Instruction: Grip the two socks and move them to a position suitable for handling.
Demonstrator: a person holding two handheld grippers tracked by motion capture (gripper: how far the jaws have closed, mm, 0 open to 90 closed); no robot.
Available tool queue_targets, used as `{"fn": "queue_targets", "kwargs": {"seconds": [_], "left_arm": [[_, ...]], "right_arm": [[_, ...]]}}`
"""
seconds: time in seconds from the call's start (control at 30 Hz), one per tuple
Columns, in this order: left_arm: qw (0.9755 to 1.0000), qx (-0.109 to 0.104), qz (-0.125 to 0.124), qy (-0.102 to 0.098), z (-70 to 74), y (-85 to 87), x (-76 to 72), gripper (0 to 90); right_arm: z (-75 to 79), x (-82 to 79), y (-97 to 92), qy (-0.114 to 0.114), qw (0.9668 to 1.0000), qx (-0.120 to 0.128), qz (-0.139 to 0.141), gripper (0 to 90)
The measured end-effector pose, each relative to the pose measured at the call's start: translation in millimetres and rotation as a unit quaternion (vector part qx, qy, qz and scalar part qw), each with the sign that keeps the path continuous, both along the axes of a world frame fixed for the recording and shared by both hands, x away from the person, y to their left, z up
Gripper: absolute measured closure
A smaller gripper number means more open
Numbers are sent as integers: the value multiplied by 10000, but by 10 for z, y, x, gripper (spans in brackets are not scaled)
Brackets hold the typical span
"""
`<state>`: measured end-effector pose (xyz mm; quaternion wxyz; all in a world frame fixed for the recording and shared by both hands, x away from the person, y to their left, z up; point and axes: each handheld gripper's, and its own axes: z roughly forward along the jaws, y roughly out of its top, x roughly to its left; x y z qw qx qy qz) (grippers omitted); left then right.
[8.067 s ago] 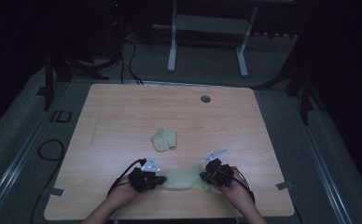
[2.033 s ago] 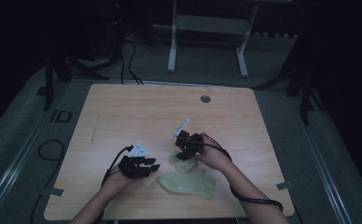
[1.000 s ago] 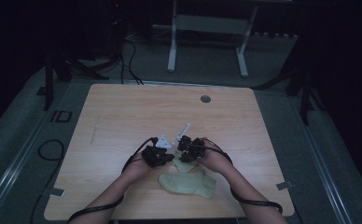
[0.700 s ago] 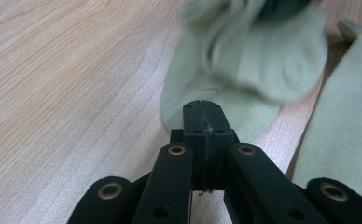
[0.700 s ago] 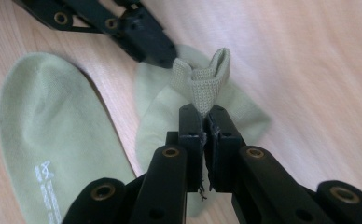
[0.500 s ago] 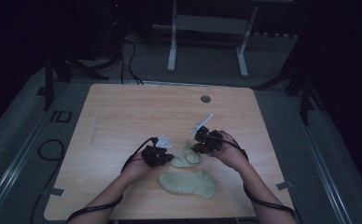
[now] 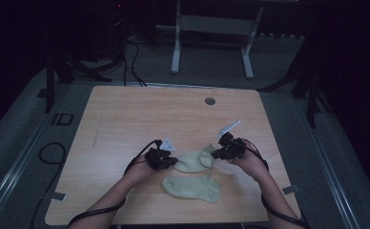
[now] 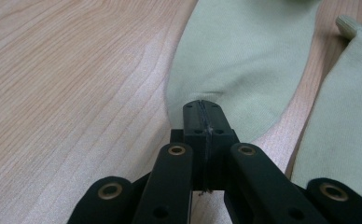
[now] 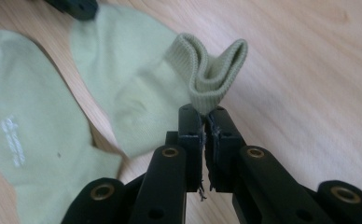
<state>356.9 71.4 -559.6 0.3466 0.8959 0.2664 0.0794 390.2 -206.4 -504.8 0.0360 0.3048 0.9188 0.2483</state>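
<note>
From the high view: two pale green socks on a wooden table (image 7: 126,114). Far sock (image 7: 195,161) stretched out flat between the two grippers, long way running left to right. Toe end at the left gripper (image 7: 171,162), cuff end at the right gripper (image 7: 215,153). Cuff end lifted a little off the wood. Near sock (image 7: 192,187) lying flat just in front, close to the table's near edge, long way also left to right, touched by no gripper. Small round hole (image 7: 210,101) far back in the table top.

From the left gripper view: black jaws pressed tight together, clamped on the rounded toe edge of the far sock (image 8: 244,60). Sock spreading away from the jaw tips, flat on the wood, pointing up and away in the picture. Near sock (image 8: 342,116) off to the right, a thin strip of wood between the two.

From the right gripper view: jaws pinched on the ribbed cuff of the far sock (image 9: 142,88), only a thin crack between them. Cuff bunched into a folded loop right above the jaw tips. Rest of the sock running away to the upper left, toward the left gripper (image 9: 74,7) at the top edge. Near sock (image 9: 25,140) lying flat at the left, with small white print on it.
</note>
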Motion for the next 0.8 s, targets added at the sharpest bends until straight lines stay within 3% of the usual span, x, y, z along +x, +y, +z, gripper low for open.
{"fn": "queue_targets", "kwargs": {"seconds": [0.27,0.43,0.5,0.6,0.67,0.8], "left_arm": [[10000,38,-40,27,8,-4,11,897],[9999,142,-38,39,33,-20,16,881],[9999,86,46,46,64,1,16,764],[9998,-30,185,-96,176,64,9,683],[9993,-203,267,-191,259,67,-11,682],[9992,-284,104,-268,366,-45,-43,685]], "right_arm": [[-125,4,-207,132,9996,-43,-226,813],[-106,45,-351,102,9980,-175,-591,795],[-56,53,-375,38,9976,-201,-662,796],[34,57,-395,-64,9972,-125,-737,764],[82,52,-378,-129,9970,-37,-764,752],[124,19,-240,-244,9978,15,-621,735]]}}
